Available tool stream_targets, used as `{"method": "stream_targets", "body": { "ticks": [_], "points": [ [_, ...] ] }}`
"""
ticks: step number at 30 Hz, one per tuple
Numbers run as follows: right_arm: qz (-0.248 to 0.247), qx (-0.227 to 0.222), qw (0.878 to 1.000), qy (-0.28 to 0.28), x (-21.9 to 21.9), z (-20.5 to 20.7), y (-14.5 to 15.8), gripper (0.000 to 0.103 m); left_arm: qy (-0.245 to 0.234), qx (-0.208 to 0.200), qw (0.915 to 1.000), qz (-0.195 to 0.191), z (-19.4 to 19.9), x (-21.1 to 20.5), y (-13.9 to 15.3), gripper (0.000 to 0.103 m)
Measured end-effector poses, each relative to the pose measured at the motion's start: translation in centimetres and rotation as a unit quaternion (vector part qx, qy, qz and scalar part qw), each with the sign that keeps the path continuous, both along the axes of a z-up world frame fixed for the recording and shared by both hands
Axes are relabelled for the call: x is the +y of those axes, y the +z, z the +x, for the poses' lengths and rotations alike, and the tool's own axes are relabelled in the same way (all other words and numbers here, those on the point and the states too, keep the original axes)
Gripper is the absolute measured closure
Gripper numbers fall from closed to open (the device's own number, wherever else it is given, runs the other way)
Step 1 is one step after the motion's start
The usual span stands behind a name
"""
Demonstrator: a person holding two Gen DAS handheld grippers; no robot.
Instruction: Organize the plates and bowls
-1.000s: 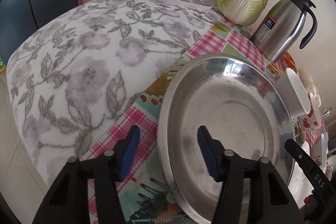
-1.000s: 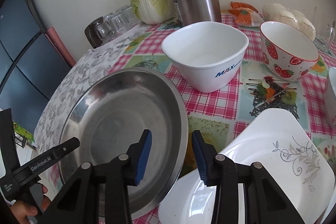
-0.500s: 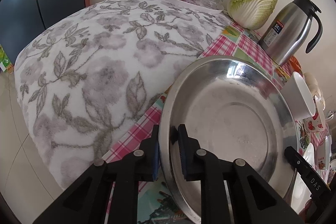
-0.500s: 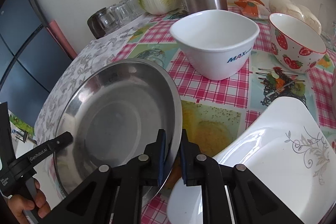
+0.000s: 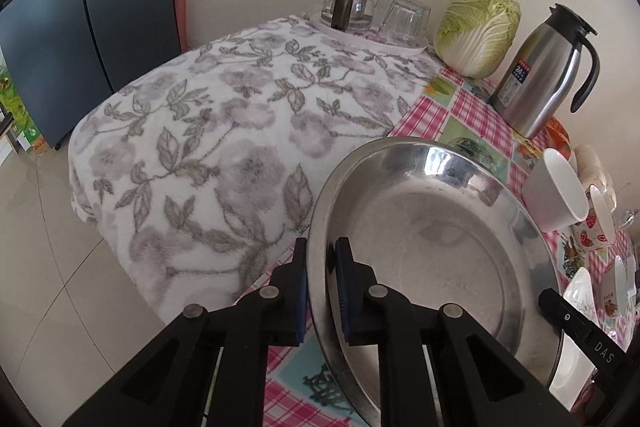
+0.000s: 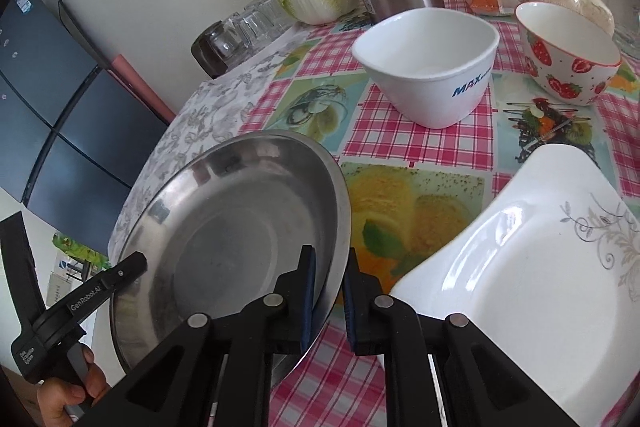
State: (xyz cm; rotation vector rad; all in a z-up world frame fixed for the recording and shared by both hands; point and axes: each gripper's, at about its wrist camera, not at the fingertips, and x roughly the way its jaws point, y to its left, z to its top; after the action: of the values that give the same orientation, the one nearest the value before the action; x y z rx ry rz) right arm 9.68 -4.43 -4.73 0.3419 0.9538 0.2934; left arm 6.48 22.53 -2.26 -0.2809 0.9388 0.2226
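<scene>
Now both tools grip one large steel plate (image 5: 436,251) by opposite edges. The left tool (image 5: 322,287) has its blue pads closed on the plate's rim on the side near the floral cloth (image 5: 224,131); its jaws have just been closing, with the rim between them. The right tool (image 6: 329,295) pinches the rim on the side nearest the white square plate (image 6: 528,279). That rim sits tilted, raised off the pink checked table (image 6: 400,143). A hand (image 6: 76,399) holds the left tool's handle at the lower left of the right wrist view. Farther back on the table stand a white bowl (image 6: 428,67) with blue lettering and a strawberry bowl (image 6: 568,55), near each other. Against the wall are a cabbage (image 5: 476,31), a steel thermos jug (image 5: 540,71) and upturned glasses (image 5: 404,17) on a tray.
</scene>
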Motion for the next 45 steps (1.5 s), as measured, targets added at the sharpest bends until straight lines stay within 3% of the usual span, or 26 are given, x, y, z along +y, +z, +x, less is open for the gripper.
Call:
{"method": "stream_targets", "body": {
  "ticks": [6,12,23,35,45],
  "points": [
    [0.022,-0.015,1.0,-0.013,-1.6,-2.4,2.3,0.089,-0.012,-0.024,0.9996,0.009,-1.5,-1.4,3.2,0.09],
    [0.024,-0.073,0.996,-0.037,-4.1,-5.7,6.0,0.088,-0.032,-0.07,0.9968,0.022,-2.4,-4.3,8.3,0.09],
    [0.062,-0.166,0.977,-0.115,-10.9,-10.5,11.7,0.088,-0.087,-0.149,0.9843,0.034,-3.7,-11.7,15.6,0.09],
    [0.051,-0.212,0.957,-0.19,-18.7,-14.3,14.1,0.088,-0.151,-0.161,0.9753,0.006,-3.9,-20.1,16.4,0.089],
    [0.021,-0.199,0.953,-0.227,-23.8,-16.2,12.6,0.087,-0.192,-0.143,0.9707,-0.012,-3.4,-25.9,14.2,0.089]
  ]
}}
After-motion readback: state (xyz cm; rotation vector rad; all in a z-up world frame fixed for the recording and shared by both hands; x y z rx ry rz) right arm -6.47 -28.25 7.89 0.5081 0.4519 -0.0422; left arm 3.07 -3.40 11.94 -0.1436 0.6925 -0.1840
